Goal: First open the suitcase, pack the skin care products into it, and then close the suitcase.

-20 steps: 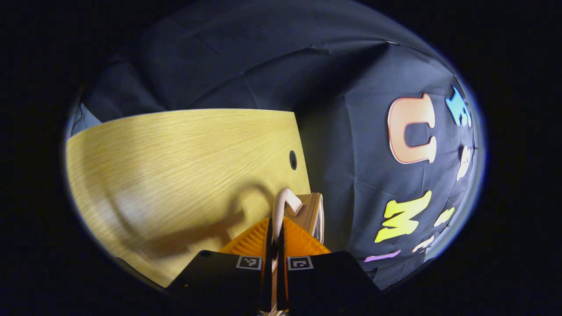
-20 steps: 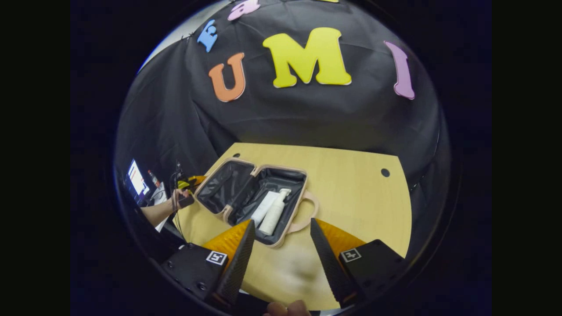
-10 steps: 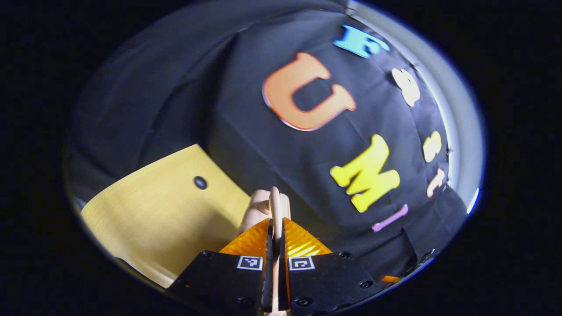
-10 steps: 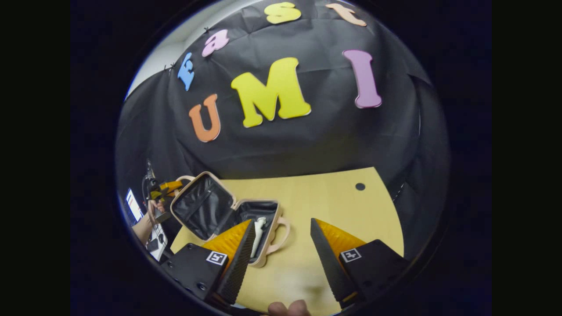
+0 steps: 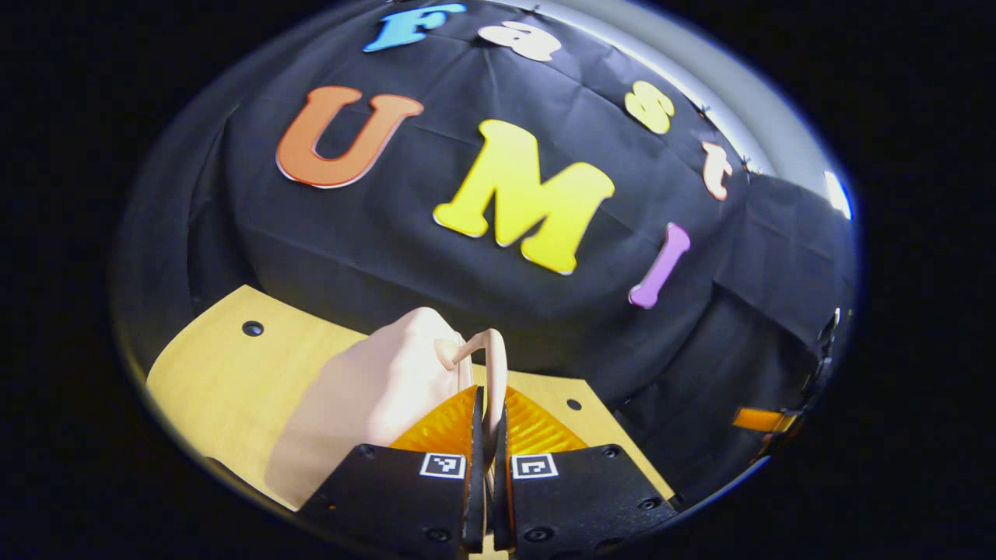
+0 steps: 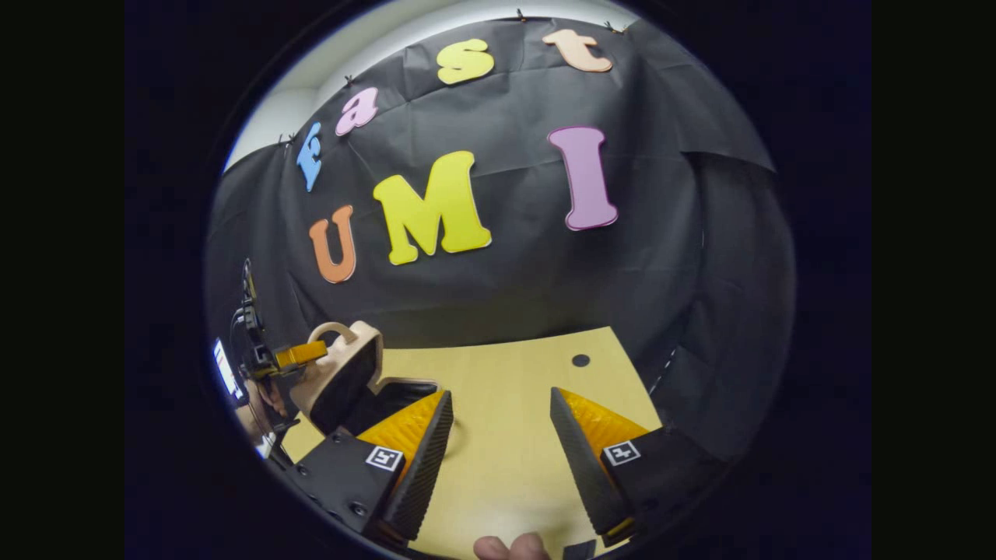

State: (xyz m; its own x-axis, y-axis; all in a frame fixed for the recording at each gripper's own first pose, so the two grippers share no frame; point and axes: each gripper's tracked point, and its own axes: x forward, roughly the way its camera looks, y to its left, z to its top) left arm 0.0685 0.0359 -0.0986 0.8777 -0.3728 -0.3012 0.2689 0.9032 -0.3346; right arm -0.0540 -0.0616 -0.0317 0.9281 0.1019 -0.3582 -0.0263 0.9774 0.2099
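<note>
- Now the left gripper [image 5: 488,435] is pinching the suitcase's handle [image 5: 492,365] between its two fingers, which are sitting almost together with the thin loop pressed between them.
- Just left of that handle, the suitcase lid [image 5: 373,389] is showing its pale pink outer shell, tilting over the wooden table [image 5: 226,373].
- Seen from the right gripper view, the suitcase [image 6: 342,377] is standing at the near left of the table, its lid raised partway over the dark-lined base [image 6: 397,393].
- A hand [image 6: 261,404] is gripping the left gripper at the left edge.
- Meanwhile the right gripper [image 6: 498,459] is hovering wide open over bare table, holding nothing.
</note>
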